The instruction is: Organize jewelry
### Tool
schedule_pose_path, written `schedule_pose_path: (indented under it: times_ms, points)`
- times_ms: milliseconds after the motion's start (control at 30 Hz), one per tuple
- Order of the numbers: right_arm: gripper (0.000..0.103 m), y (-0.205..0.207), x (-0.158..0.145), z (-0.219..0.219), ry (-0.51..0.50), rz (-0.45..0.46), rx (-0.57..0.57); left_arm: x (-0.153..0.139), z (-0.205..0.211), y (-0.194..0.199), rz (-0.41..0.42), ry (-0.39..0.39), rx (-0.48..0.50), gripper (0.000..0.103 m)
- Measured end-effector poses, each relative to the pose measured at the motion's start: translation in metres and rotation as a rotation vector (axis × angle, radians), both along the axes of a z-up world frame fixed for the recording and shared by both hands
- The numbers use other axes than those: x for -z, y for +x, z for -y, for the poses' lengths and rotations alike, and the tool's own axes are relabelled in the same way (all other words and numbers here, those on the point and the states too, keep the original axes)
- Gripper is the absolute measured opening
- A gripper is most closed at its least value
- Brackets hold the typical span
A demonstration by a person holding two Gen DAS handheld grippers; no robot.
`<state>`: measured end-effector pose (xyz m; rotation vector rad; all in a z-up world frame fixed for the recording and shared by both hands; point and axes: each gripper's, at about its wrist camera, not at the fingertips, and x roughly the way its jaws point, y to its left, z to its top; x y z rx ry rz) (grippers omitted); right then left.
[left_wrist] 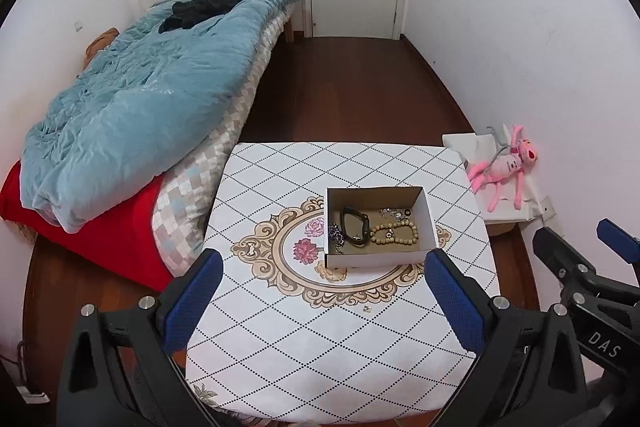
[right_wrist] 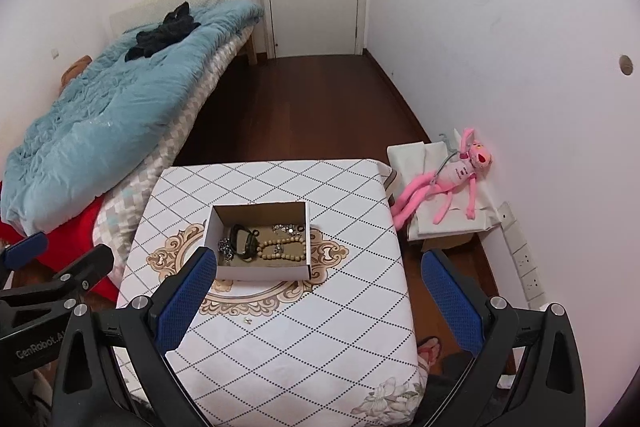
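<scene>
Cardboard made the little open box (left_wrist: 378, 223) that sat in the middle of the desk (left_wrist: 280, 347), right on the round flower pattern of the cloth. Most of the jewelry lay inside the box, likely so it stayed together. A wooden bead bracelet (left_wrist: 394, 231) curled at the right side of the box. A dark bangle (left_wrist: 355, 227) lay just left of the beads, and a small chain (left_wrist: 335, 233) was bunched in the left corner. Some tiny shiny bits (left_wrist: 394, 214) rested by the back wall of the box.

One very small piece (left_wrist: 367, 309) lay alone on the cloth, in front of the box. It probably needed to go in too.

The left gripper (left_wrist: 324, 307) hung above the desk in front of the box, fingers spread wide and holding nothing. The right gripper (right_wrist: 320, 301) hung beside it, also spread and empty.
</scene>
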<state>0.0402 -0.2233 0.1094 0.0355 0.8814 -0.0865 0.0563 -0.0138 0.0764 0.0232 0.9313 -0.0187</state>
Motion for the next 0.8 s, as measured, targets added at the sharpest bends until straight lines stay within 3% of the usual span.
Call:
schedule_pose_path:
  times_ms: [300, 800]
  points:
    - [0.103, 0.028, 0.021, 0.002, -0.015, -0.079, -0.005, 0.014, 0.004, 0.015, -0.041, 0.016, -0.013, 0.103]
    - [0.103, 0.039, 0.035, 0.003, -0.045, -0.12, -0.003, 0.029, -0.002, 0.029, -0.076, 0.013, -0.036, 0.103]
